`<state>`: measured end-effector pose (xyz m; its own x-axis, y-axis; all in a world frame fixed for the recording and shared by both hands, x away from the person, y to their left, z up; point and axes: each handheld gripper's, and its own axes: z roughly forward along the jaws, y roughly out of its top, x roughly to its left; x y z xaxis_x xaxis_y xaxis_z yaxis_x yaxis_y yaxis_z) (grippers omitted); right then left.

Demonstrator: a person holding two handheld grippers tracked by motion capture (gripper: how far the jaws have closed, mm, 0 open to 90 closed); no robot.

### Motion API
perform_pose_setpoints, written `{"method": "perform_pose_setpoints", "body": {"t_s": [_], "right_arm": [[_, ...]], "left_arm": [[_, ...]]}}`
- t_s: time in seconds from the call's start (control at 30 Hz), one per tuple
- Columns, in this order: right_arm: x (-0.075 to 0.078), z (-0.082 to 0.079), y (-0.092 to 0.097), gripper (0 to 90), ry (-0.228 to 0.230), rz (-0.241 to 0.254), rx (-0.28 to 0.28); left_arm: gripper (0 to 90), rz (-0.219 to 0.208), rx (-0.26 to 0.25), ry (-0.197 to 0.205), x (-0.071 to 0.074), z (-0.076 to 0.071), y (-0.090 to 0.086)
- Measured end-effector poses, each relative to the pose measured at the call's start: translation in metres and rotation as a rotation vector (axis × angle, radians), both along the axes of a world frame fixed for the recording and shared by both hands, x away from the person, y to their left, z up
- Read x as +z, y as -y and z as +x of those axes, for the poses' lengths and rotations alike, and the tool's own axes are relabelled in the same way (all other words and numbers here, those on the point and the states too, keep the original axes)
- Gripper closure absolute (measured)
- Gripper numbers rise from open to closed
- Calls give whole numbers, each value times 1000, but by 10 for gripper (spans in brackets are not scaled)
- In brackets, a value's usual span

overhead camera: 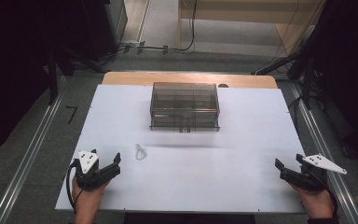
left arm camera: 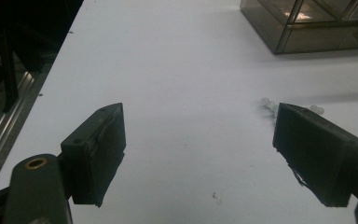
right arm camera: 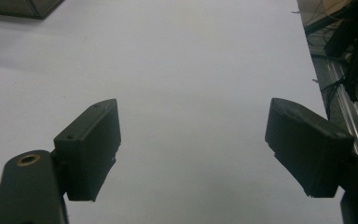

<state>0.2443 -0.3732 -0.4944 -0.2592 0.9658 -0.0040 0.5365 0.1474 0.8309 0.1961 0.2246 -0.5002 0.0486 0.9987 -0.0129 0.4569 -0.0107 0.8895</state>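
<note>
A: Where are the two grippers?

B: The left gripper (overhead camera: 113,164) rests at the near left corner of the white table (overhead camera: 242,140), and the right gripper (overhead camera: 286,167) at the near right corner, well apart from each other. Each one is held by a hand.

A: How do the jaws stand?

B: On both, the jaws are wide apart, with only bare table between them.

A: And the thing closest to them?

B: A small string of clear beads (overhead camera: 141,152) lies flat on the table, near the left gripper. In the left gripper view it lies just behind the jaw on the right (left arm camera: 268,103), not touching it. A smoky transparent drawer box (overhead camera: 184,106) stands farther back, in the middle of the table.
</note>
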Motion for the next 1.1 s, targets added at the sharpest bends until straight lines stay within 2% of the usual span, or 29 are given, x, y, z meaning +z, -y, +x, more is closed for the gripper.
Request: {"method": "perform_pose_setpoints", "body": {"t_s": [0.93,1.1], "right_arm": [[-1,1,-2,165,-7,-3,5],[0,0,-2,165,-8,-2,2]], "left_arm": [[173,-6,-15,-5,0,5,7],[172,-41,-22,-9,3,6,9]]}}
